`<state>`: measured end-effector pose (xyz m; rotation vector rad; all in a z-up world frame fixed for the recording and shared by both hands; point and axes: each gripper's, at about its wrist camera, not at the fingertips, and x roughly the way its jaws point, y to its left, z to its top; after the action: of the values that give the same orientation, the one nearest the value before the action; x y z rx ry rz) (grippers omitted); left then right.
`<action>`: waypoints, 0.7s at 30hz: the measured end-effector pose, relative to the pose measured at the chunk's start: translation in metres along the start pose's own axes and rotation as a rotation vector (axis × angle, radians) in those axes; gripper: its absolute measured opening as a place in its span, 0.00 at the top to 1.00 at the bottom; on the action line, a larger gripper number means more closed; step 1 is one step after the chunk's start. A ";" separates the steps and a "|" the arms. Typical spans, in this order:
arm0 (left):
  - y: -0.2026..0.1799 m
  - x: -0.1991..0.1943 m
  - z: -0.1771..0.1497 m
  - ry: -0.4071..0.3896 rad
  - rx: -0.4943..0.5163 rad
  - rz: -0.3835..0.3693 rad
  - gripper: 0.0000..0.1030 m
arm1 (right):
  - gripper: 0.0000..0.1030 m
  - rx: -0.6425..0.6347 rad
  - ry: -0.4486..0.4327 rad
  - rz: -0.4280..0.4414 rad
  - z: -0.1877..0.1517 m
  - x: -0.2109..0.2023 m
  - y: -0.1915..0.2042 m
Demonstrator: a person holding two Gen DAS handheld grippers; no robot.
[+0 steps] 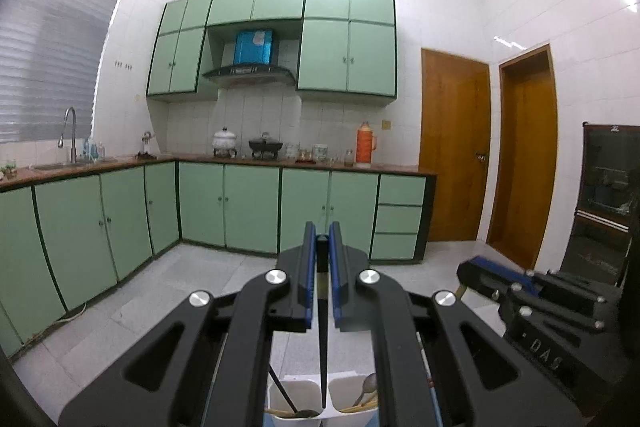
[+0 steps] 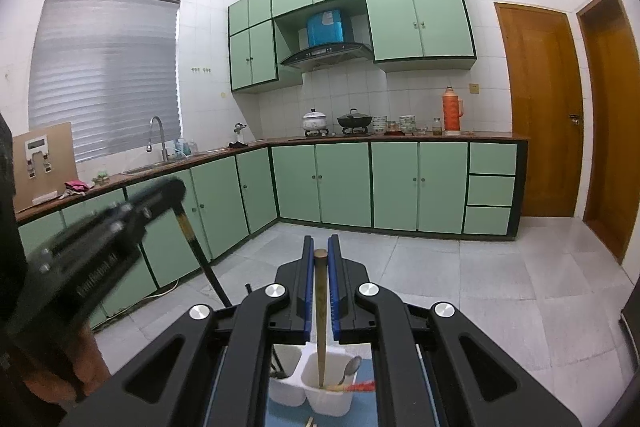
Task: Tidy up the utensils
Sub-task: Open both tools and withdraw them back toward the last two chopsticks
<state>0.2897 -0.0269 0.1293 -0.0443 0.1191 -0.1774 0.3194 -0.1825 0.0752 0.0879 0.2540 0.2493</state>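
Green cabinets [image 1: 248, 207] line the far side of the kitchen ahead of me, under white tiled walls, with two brown doors [image 1: 454, 147] off to my right.

Between the pads of my left gripper [image 1: 322, 247] I have a dark chopstick [image 1: 322, 347] clamped, the jaws closed tight on its upper end; it hangs point-down, and its tip sits over the middle divider of the white utensil holder [image 1: 280, 393] just below my fingers. My right gripper [image 2: 320, 259] is likewise closed on a second chopstick [image 2: 321, 327], a brownish one, held upright with its lower end reaching into the right-hand compartment of the holder [image 2: 320, 397].

In that same compartment, just beside the brownish stick, leans a metal spoon [image 2: 351, 367], and something red [image 2: 362, 385] lies across the rim. A dark-handled utensil [image 1: 286, 397] stands in the left compartment. Beneath the holder is a blue mat [image 2: 280, 417]; I cannot make out the surface under it.

Beyond the grippers is pale tiled floor [image 2: 460, 279].
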 end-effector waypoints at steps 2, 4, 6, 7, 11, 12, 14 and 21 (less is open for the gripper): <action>0.004 0.016 -0.012 0.030 -0.004 0.008 0.95 | 0.94 0.000 0.007 0.000 -0.005 0.012 -0.001; 0.010 0.027 -0.023 0.057 -0.003 0.015 0.95 | 0.94 -0.005 0.016 -0.006 -0.012 0.023 -0.002; 0.017 0.038 -0.034 0.089 -0.003 0.017 0.95 | 0.94 -0.003 0.032 -0.007 -0.019 0.033 -0.004; 0.020 0.043 -0.040 0.104 -0.004 0.019 0.95 | 0.94 0.005 0.044 -0.007 -0.024 0.038 -0.006; 0.028 0.055 -0.058 0.150 -0.002 0.016 0.95 | 0.94 0.029 0.087 -0.002 -0.040 0.050 -0.014; 0.030 0.059 -0.063 0.169 -0.002 0.013 0.95 | 0.94 0.033 0.098 0.003 -0.045 0.053 -0.015; 0.033 0.065 -0.073 0.202 -0.002 0.009 0.94 | 0.94 0.031 0.115 0.001 -0.052 0.057 -0.018; 0.045 0.070 -0.097 0.283 -0.009 0.025 0.65 | 0.80 0.036 0.172 0.009 -0.071 0.063 -0.022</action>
<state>0.3536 0.0019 0.0226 -0.0260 0.4022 -0.1579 0.3649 -0.1844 -0.0107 0.1031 0.4289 0.2616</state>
